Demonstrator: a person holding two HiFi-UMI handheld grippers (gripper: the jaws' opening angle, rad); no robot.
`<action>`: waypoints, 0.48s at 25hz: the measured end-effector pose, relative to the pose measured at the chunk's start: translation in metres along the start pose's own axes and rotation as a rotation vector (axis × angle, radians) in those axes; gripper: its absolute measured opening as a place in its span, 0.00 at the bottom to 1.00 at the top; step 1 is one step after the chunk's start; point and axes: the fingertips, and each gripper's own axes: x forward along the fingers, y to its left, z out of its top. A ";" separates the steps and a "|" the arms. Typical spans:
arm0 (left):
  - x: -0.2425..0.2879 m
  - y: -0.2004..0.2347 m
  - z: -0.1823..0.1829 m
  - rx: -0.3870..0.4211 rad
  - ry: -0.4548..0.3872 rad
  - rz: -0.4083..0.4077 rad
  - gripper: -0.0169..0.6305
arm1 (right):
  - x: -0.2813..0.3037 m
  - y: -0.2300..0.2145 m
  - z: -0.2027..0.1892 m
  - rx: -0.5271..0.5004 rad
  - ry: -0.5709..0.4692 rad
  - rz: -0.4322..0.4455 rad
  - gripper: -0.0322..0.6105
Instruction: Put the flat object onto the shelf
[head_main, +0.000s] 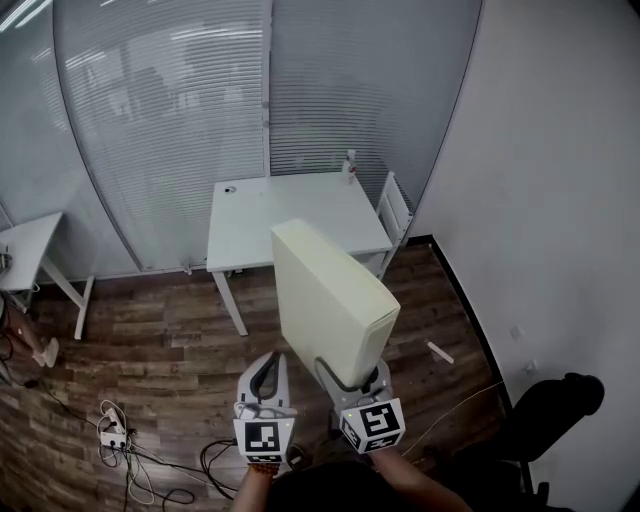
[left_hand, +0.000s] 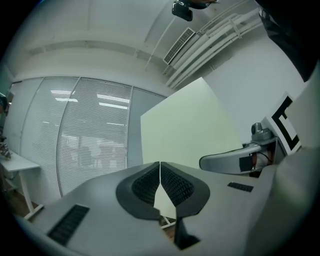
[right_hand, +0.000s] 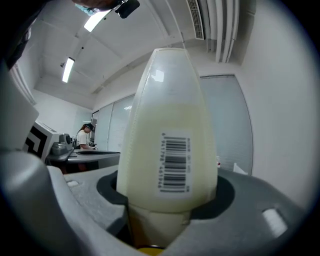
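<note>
Flat object (head_main: 326, 290) — in right gripper (head_main: 351, 374)

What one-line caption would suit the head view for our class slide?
Right gripper holds a cream flat box above the wooden floor; left gripper shut, empty.

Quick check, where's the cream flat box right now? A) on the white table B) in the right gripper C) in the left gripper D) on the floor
B: the right gripper's jaws clamp the cream flat box's barcoded edge; the left gripper is shut on nothing.
</note>
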 end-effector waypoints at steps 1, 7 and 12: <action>-0.001 0.000 0.001 0.004 -0.002 -0.001 0.03 | 0.000 0.001 0.001 0.000 -0.003 -0.002 0.53; 0.005 0.004 0.015 0.043 -0.032 -0.027 0.03 | 0.002 0.004 0.012 -0.016 -0.022 -0.009 0.53; 0.013 0.010 0.016 0.038 -0.051 -0.021 0.03 | 0.009 0.003 0.016 -0.044 -0.034 -0.003 0.52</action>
